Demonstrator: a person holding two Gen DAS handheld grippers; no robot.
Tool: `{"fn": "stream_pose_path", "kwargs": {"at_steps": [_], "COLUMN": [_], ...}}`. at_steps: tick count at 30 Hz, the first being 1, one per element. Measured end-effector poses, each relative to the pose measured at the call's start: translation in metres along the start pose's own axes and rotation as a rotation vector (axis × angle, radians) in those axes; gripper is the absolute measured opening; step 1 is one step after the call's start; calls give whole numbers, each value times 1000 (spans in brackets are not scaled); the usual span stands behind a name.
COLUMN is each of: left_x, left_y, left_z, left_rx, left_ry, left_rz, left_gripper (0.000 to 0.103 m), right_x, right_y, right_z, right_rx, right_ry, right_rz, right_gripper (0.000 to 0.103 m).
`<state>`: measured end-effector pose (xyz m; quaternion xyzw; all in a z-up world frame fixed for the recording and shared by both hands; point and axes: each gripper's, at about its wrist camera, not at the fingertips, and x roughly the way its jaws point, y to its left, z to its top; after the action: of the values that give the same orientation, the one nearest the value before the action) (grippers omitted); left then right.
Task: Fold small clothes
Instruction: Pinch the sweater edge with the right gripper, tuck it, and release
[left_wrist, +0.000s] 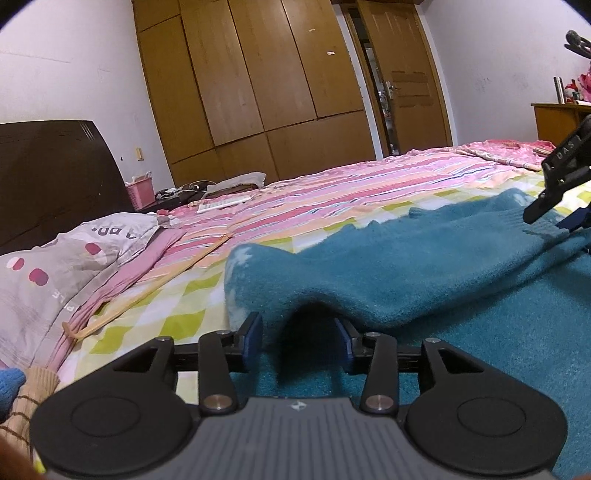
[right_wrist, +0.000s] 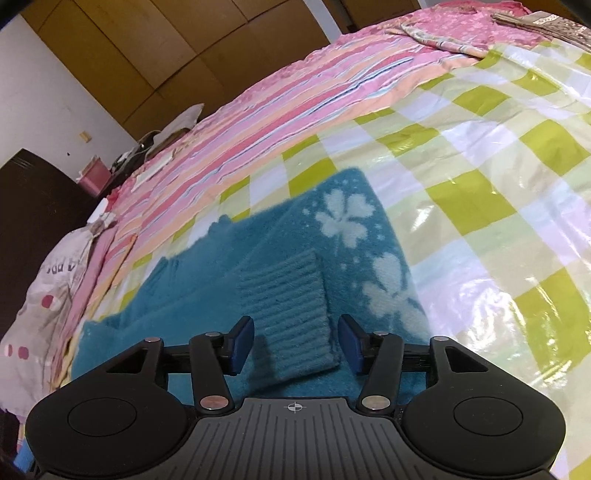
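Left wrist view shows left tongs (left_wrist: 299, 338) apart around a raised sweater (left_wrist: 406, 266) fold, right tongs (right_wrist: 295, 341) apart over the cuff (right_wrist: 291, 314); probably both should close fully before lifting.

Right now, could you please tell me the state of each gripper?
Left gripper: open, fingers either side of a raised fold of the teal sweater.
Right gripper: open, straddling the ribbed cuff, holding nothing.

Running off the right and bottom edges: teal sweater (left_wrist: 424, 258). Hiding the left gripper (left_wrist: 300, 341) fingertips under a raised fold. Cropping the right gripper (left_wrist: 561, 184) at frame edge.
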<state>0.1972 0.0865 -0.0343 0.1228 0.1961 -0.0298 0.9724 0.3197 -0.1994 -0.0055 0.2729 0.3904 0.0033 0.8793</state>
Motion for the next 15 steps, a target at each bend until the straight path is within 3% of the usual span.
{"fn": "stream_pose_path", "kwargs": {"at_steps": [1, 2, 5, 7, 12, 15], "left_x": [0, 0, 0, -2, -11, -4], "left_y": [0, 1, 2, 4, 2, -7], "left_z": [0, 1, 3, 6, 16, 12], "left_rx": [-2, -3, -3, -13, -19, 63], "left_ry": [-1, -1, -11, -35, -134, -87], "left_rz": [2, 5, 20, 31, 48, 35], "left_gripper": [47, 47, 47, 47, 47, 49], "right_x": [2, 4, 6, -2, -38, -33], "right_y": [2, 6, 13, 15, 23, 16], "right_z": [2, 3, 6, 13, 37, 44], "right_rx": [-5, -22, -58, -46, -36, -29], "right_ry": [4, 5, 8, -18, -188, -191], "right_rz": [5, -8, -36, 11, 95, 76], "right_gripper": [46, 34, 10, 8, 6, 6]}}
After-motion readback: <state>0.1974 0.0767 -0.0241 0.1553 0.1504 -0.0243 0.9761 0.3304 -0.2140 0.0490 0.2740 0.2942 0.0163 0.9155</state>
